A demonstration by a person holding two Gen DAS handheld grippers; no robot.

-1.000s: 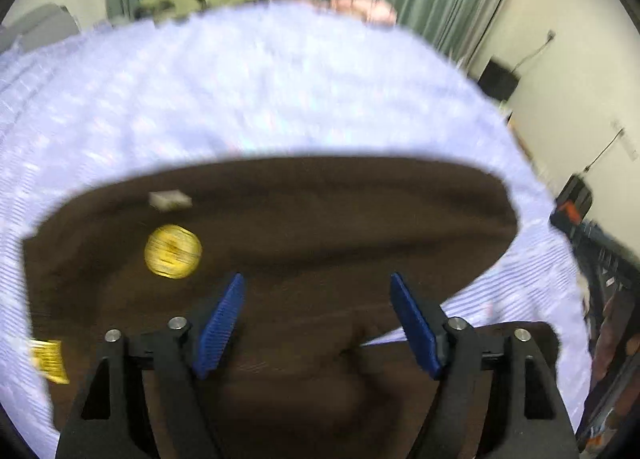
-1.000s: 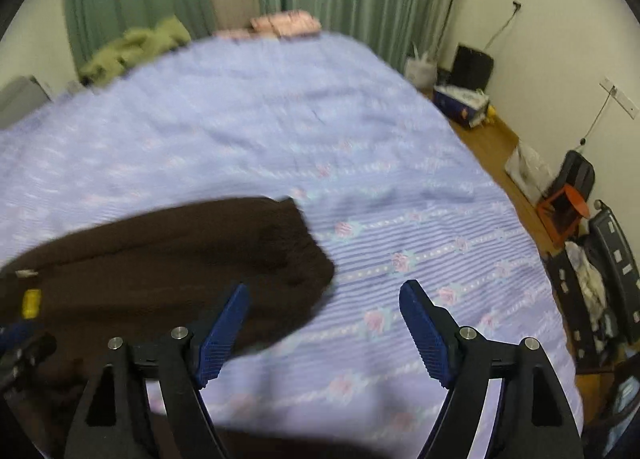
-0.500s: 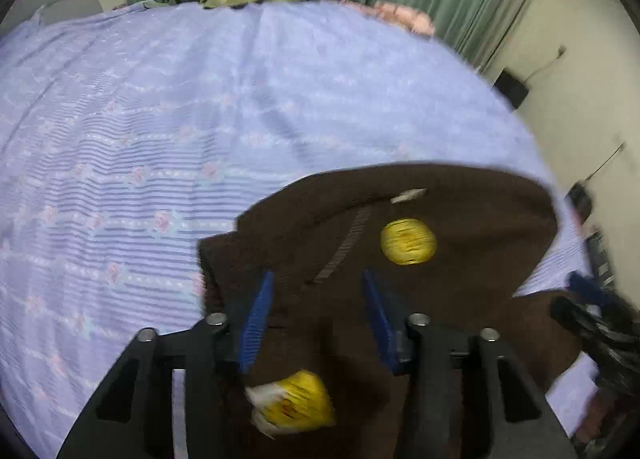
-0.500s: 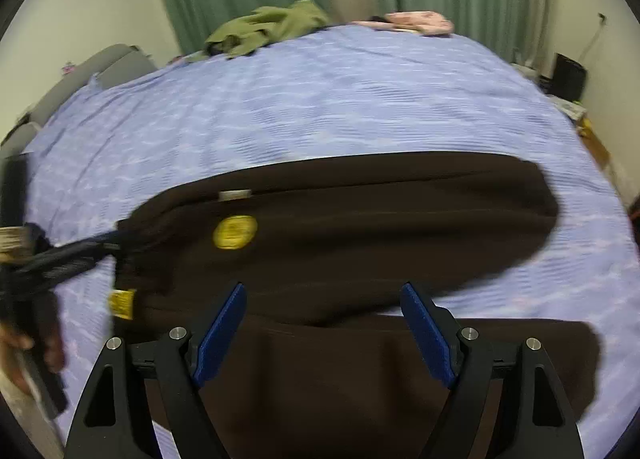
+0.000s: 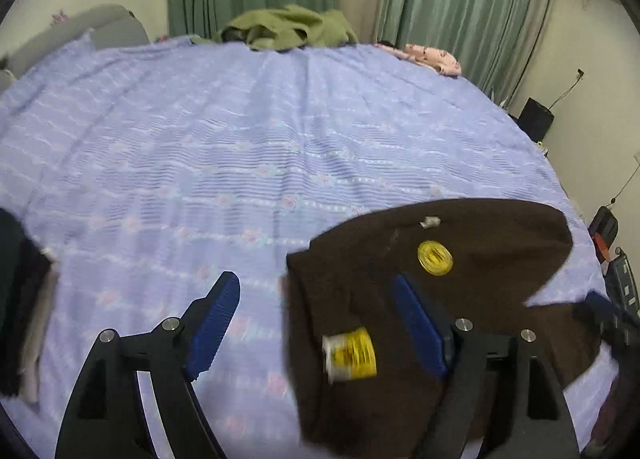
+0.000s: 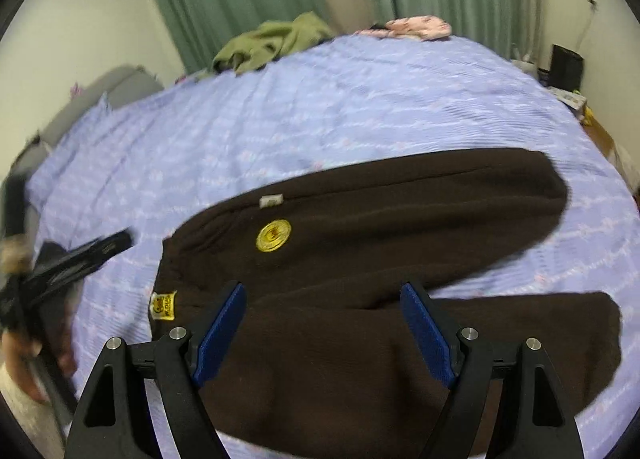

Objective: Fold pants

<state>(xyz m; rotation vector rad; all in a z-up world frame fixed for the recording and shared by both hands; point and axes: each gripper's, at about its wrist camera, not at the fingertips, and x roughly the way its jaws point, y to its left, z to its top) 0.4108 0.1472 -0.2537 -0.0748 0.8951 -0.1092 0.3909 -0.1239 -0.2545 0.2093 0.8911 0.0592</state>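
Dark brown pants (image 6: 400, 227) lie spread on the bed, both legs pointing right, with a round yellow badge (image 6: 273, 234) and a yellow tag (image 6: 163, 306) at the waist. My right gripper (image 6: 322, 333) is open and empty, hovering over the near leg. The pants also show in the left wrist view (image 5: 480, 259). My left gripper (image 5: 316, 323) is open and empty, straddling the waist edge of the pants; it also shows at the left of the right wrist view (image 6: 76, 259).
The bed has a lilac striped sheet (image 5: 240, 139). An olive green garment (image 5: 288, 29) and a pink item (image 5: 432, 57) lie at its far edge by green curtains. Dark and pale folded clothes (image 5: 20, 299) sit at the left. Bags and boxes (image 6: 566, 71) stand on the floor, right.
My left gripper has opened wide, letting go of the waist, and shifted left off it. My right gripper has stayed open and moved a little closer over the legs.
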